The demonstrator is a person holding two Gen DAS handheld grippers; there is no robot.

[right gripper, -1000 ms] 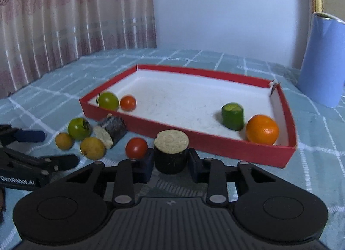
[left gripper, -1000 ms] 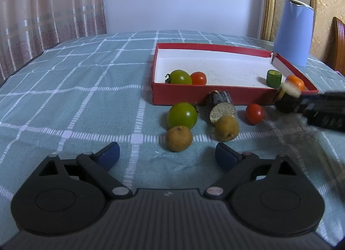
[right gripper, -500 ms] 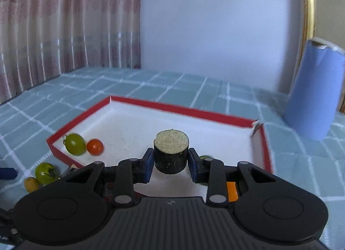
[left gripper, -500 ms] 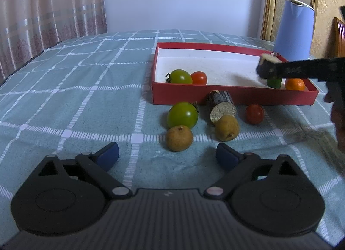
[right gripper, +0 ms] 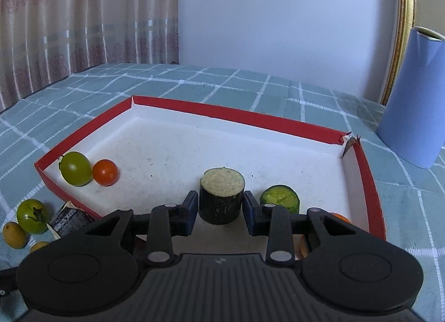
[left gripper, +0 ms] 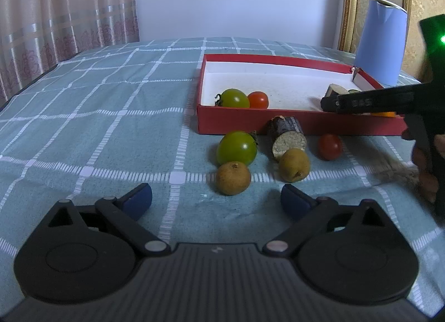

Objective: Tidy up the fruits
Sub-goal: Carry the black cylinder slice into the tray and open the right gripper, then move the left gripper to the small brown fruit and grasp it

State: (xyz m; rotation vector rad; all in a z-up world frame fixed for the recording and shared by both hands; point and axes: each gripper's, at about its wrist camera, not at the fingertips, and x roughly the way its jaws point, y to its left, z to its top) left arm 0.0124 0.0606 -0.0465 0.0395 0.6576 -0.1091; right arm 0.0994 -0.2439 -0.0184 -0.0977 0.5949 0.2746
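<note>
A red tray (right gripper: 233,115) holds a green tomato (right gripper: 75,168), a red tomato (right gripper: 105,172), a green cucumber piece (right gripper: 281,197) and a half-hidden orange (right gripper: 338,216). A dark cylinder piece (right gripper: 221,183) stands upright on the tray floor between the fingers of my right gripper (right gripper: 221,211). Its jaws are opening, and a thin gap shows on each side of the piece. On the cloth before the tray lie a green tomato (left gripper: 236,148), a dark log piece (left gripper: 286,135), a red tomato (left gripper: 330,146) and two brownish fruits (left gripper: 233,178) (left gripper: 294,165). My left gripper (left gripper: 215,197) rests open just short of them, with nothing between its fingers.
A tall blue jug (left gripper: 382,44) stands behind the tray's right corner. The checked tablecloth (left gripper: 111,127) stretches left to the table edge by the curtain. A person's hand (left gripper: 425,161) holds the right gripper at the right side.
The right gripper carried the dark cylinder piece from in front of the tray over its wall and set it down inside, then its jaws parted a little. The left gripper stayed still.
</note>
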